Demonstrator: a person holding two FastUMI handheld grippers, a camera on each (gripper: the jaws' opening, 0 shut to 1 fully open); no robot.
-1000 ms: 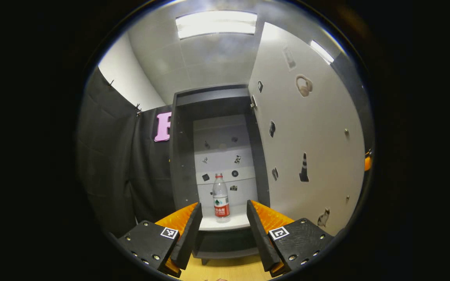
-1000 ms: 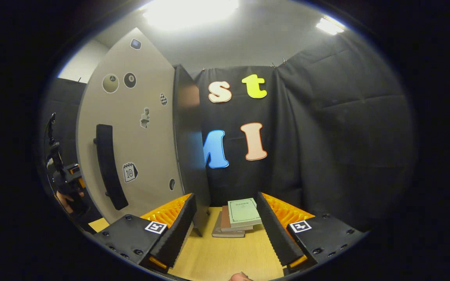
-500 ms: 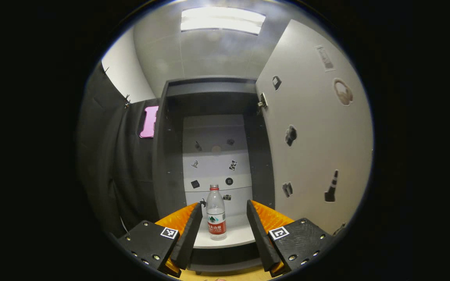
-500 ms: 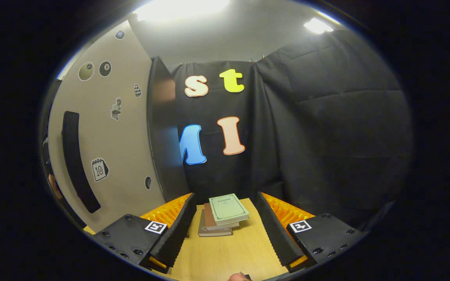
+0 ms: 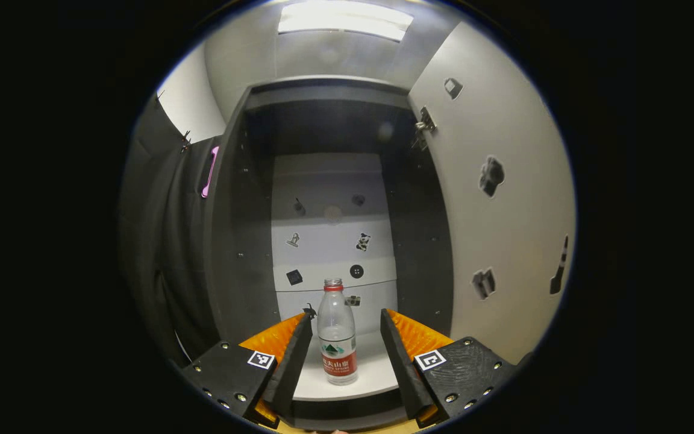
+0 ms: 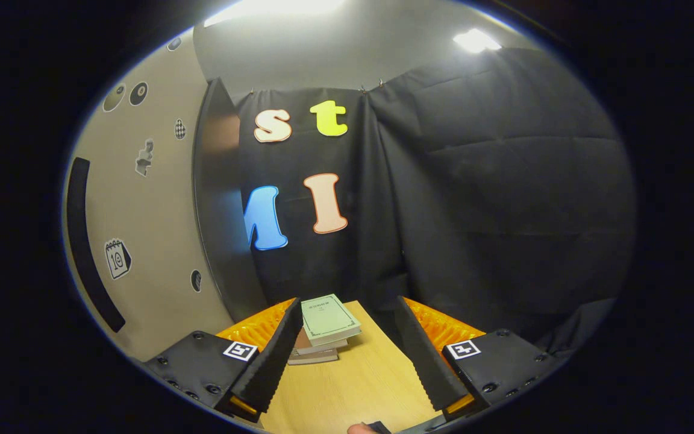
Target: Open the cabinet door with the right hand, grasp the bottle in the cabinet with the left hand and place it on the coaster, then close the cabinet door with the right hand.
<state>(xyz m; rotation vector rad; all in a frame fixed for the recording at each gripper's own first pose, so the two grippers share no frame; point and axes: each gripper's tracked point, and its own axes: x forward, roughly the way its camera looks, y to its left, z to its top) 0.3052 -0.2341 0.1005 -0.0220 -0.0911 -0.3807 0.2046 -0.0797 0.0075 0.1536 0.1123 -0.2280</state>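
In the left gripper view, the left tongs are pointing straight into an open cabinet with dark side walls and a pale back panel dotted with small stickers. The tongs are spread wide and gripping nothing. A clear plastic bottle with a red cap and a red band is standing upright on the cabinet's pale shelf, near its front edge. The bottle is showing between the two fingers, closer to the left one, but it is farther back than their tips and nothing is touching it. The cabinet door is standing swung open on the right side, its pale inner face carrying a few stickers and a metal hinge near the top.

In the right gripper view, the right tongs are also spread wide and empty, hanging above a light wooden counter. A small stack of books is lying on the counter just beyond the fingertips, partly behind the left one. On the left, the door's outer face is showing, with a long dark handle and several stickers. A black cloth wall is hanging behind the counter.
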